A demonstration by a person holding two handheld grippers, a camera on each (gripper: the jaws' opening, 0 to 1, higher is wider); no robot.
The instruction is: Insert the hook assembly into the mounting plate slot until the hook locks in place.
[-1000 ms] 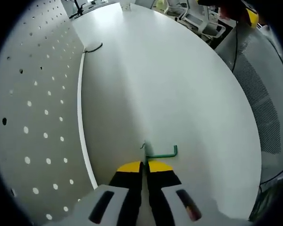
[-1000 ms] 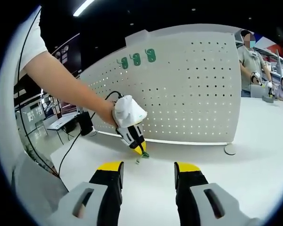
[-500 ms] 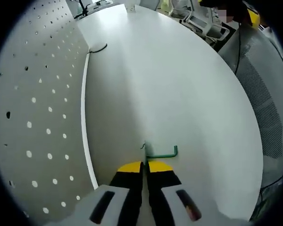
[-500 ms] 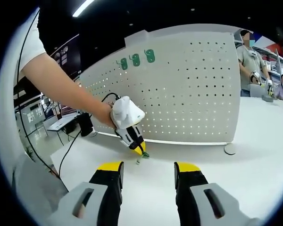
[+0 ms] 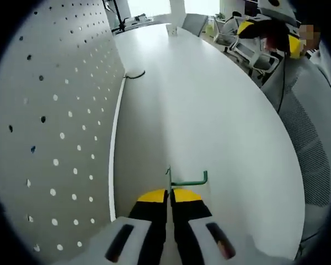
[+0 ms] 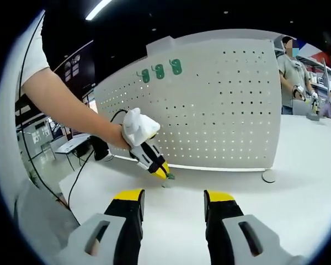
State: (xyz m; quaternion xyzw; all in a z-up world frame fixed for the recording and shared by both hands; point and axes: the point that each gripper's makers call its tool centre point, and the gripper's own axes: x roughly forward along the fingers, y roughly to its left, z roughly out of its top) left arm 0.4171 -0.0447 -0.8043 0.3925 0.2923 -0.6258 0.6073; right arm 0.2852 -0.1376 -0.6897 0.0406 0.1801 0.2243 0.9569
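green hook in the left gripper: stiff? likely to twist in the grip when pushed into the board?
Probably stiff: the green hook looks like thin bent wire holding its shape. Likely light. The left gripper pinches only one end, so it may pivot against the pegboard.

Bright ceiling light – soft shadows, sharp focus, curved fisheye edges.

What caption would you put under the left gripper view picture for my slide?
Left gripper shut on a green hook over the white table, beside the pegboard.
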